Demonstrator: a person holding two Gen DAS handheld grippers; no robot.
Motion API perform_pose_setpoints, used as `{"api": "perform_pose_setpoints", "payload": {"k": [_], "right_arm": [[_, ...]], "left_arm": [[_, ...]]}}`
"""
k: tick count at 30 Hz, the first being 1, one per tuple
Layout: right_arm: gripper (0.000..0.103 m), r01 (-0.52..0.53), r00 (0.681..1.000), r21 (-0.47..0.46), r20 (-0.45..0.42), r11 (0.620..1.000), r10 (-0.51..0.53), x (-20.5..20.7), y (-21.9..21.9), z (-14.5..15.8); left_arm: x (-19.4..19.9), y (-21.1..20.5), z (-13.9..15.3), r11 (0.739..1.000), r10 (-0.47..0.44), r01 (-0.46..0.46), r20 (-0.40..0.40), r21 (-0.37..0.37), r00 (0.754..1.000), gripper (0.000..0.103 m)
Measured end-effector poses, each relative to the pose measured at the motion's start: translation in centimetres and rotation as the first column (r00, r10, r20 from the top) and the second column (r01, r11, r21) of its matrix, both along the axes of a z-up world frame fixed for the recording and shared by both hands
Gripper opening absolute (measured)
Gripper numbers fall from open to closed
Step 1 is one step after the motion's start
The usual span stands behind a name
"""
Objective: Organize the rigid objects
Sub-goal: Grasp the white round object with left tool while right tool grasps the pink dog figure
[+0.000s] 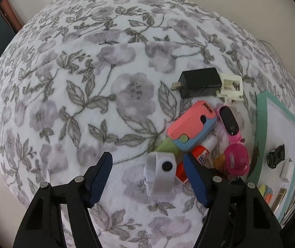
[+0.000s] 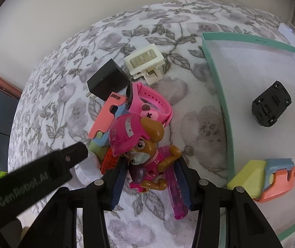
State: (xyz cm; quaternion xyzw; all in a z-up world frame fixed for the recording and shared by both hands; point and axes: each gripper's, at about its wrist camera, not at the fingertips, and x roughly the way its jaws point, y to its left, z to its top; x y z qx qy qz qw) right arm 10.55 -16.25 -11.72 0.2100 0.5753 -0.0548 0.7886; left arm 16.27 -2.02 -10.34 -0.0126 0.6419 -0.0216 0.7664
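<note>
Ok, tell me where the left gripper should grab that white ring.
Grip the white ring across its flat band walls, coming from above with the left gripper. It stands on edge between the open fingers, its hole facing sideways, so one finger can likely go on each side of the band, clear of the glue bottle beside it.

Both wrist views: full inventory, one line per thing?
Bedspread: 1, white with grey flowers, under everything
Tray: 1, teal rim, white floor, right of pile
Toy car: 1, black, in tray
Charger: 1, black, pile's far side
Clip: 1, cream, beside charger
Watch: 1, pink, in pile
Pup figure: 1, pink and brown, between right fingers
White band: 1, between left fingers
Left gripper: open
Right gripper: open around pup figure
</note>
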Motion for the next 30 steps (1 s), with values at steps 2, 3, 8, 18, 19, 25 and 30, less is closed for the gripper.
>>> {"api": "perform_pose_setpoints", "payload": {"k": [2,3,8,18,19,25,30], "right_arm": [[0.049,0.001,1.000,-0.003,-0.004,1.000,-0.001,-0.1,0.0,0.0],[0.049,-0.001,1.000,-0.008,-0.009,1.000,0.000,-0.1,0.1,0.0],[0.049,-0.002,1.000,-0.002,-0.021,1.000,0.002,-0.5,0.0,0.0],[0.049,0.006,1.000,0.008,-0.027,1.000,-0.005,-0.7,-0.1,0.0],[0.049,0.006,1.000,0.009,-0.028,1.000,-0.006,-0.7,-0.1,0.0],[0.049,0.000,0.999,0.003,-0.033,1.000,0.001,-0.6,0.0,0.0],[0.049,-0.003,0.999,0.001,-0.045,1.000,0.003,-0.5,0.0,0.1]], "left_arm": [[-0.4,0.2,0.0,1.000,-0.001,0.001,0.000,0.000,1.000,0.072],[-0.6,0.2,0.1,1.000,-0.002,0.002,0.002,0.004,1.000,0.072],[-0.8,0.3,-0.2,1.000,0.007,-0.007,-0.005,0.015,1.000,0.062],[-1.4,0.2,-0.9,0.999,0.022,-0.023,-0.028,-0.042,0.999,0.020],[-1.5,0.2,-0.9,0.999,0.024,-0.025,-0.026,-0.040,0.999,0.020],[-1.2,0.7,-0.3,0.998,0.044,-0.045,-0.016,-0.051,0.999,0.020],[-1.0,1.5,1.0,0.995,0.069,-0.068,0.014,-0.068,0.998,0.019]]}}
